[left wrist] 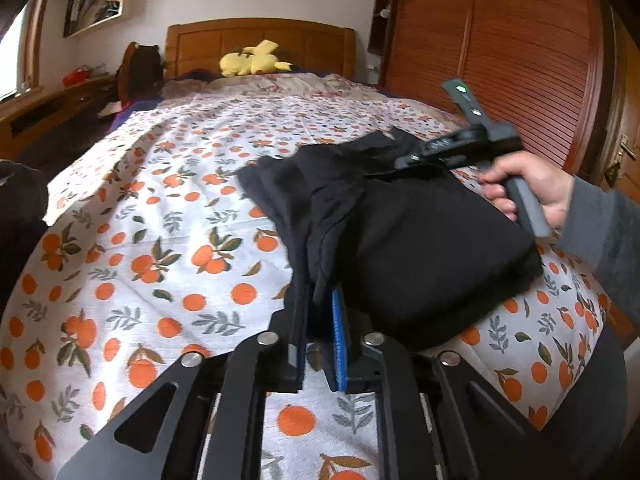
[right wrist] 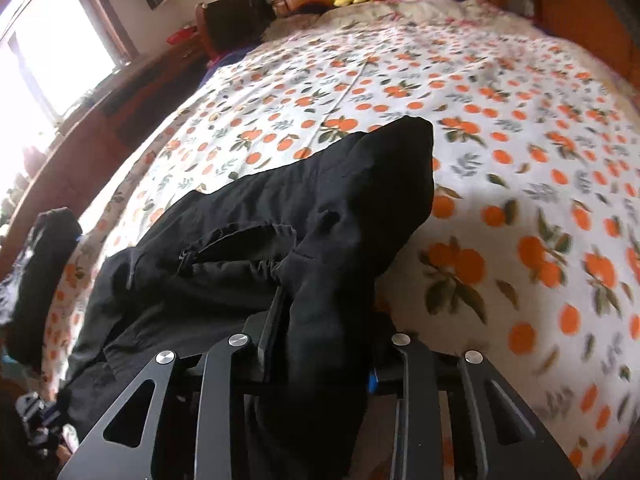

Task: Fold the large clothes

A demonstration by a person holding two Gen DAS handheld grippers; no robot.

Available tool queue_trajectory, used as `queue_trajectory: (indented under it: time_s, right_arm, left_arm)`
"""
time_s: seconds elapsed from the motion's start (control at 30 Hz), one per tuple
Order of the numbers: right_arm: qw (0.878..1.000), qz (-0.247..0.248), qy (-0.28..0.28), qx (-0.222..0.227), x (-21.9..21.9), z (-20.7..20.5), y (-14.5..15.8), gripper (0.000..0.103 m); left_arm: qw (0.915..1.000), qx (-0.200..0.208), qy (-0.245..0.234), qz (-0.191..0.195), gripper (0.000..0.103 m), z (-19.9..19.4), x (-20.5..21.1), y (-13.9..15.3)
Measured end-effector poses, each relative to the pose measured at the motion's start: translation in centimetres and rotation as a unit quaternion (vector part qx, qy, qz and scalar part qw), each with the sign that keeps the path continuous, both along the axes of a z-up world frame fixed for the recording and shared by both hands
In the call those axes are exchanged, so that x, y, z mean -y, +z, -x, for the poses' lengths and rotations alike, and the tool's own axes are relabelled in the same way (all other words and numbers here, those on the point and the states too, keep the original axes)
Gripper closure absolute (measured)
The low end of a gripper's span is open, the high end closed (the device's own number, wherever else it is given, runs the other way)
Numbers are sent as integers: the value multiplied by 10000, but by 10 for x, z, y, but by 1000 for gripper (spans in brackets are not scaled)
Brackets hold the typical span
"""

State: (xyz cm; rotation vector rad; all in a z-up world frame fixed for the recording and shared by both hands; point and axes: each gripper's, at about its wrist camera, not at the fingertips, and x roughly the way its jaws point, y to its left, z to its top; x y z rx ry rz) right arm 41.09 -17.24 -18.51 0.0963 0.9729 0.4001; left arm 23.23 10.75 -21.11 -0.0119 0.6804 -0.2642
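A black garment point(left wrist: 420, 240) lies partly folded on the orange-print bedspread point(left wrist: 160, 220), at its near right. In the left wrist view my left gripper point(left wrist: 318, 300) stands slightly open at the garment's near edge. Loose cloth hangs between its tips, and the blue pad point(left wrist: 339, 332) shows bare. Farther right, a hand in a grey sleeve holds my right gripper point(left wrist: 400, 162) at the garment's far edge. In the right wrist view that gripper point(right wrist: 324, 308) is shut on a thick bunch of the black garment point(right wrist: 320, 200). The bunch hides most of its right finger.
A yellow plush toy point(left wrist: 252, 60) lies by the wooden headboard point(left wrist: 260, 36). A slatted wooden wardrobe point(left wrist: 500, 60) stands at the right. A dark bag point(left wrist: 140, 68) sits left of the bed. Another dark heap point(right wrist: 40, 280) rests at the bed's left edge.
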Motion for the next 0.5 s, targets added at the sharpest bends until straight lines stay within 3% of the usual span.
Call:
queue_trajectory:
  time_s: [0.17,0.33,0.5]
  right_arm:
    - [9990,407,-133,139,20,36,4,75]
    - [9988,429,-213,108,46,61,4,73]
    - [9989,298,-330,137,50,63,3,71]
  left_arm:
    - [9999,49,104,42,67,3,-9,5]
    - [10000,4,-17,71,49,4,-8,7]
    - [9997,-179,-192,-1,47,0,2,-3]
